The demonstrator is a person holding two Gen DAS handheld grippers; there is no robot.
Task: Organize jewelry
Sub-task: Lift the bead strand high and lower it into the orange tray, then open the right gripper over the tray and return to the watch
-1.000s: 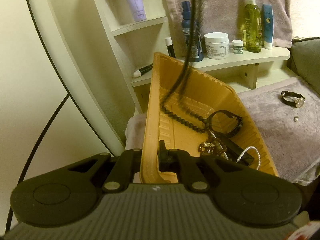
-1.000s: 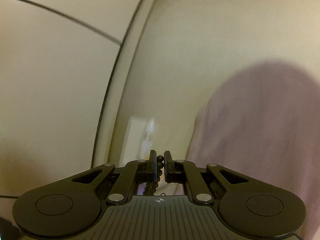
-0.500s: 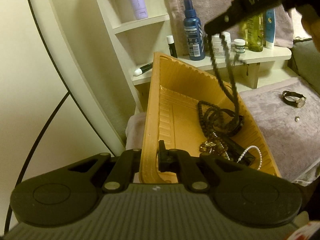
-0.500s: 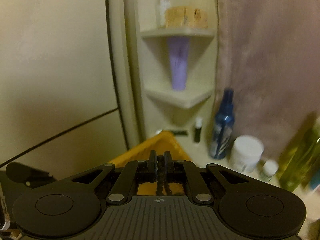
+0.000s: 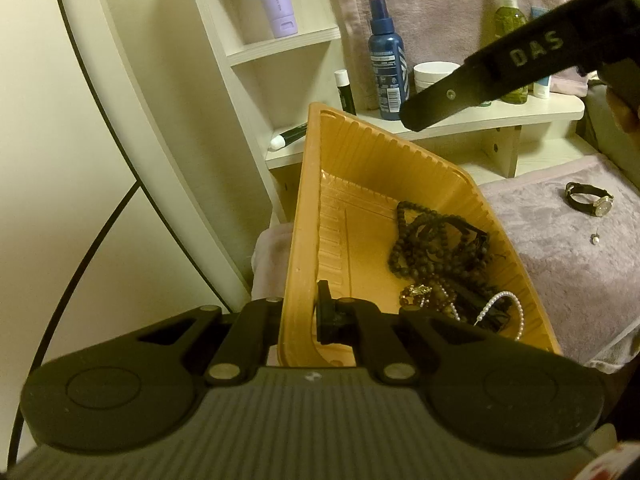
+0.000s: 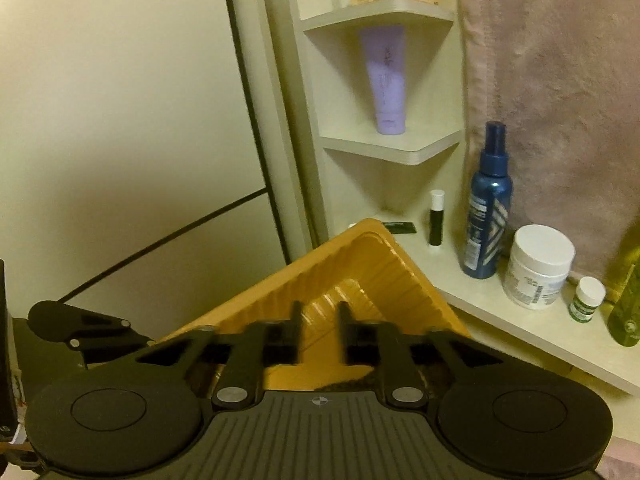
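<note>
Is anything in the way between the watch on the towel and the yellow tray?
Nothing visible blocks it. The wristwatch lies on the purple towel, with a small pearl earring nearby. Only bare towel separates it from the orange tray, which the left gripper holds tilted by its rim. The right gripper is open above.

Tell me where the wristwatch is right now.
In the left wrist view the wristwatch lies at far right on the mauve towel, outside the orange tray, just above a small pearl earring.
</note>
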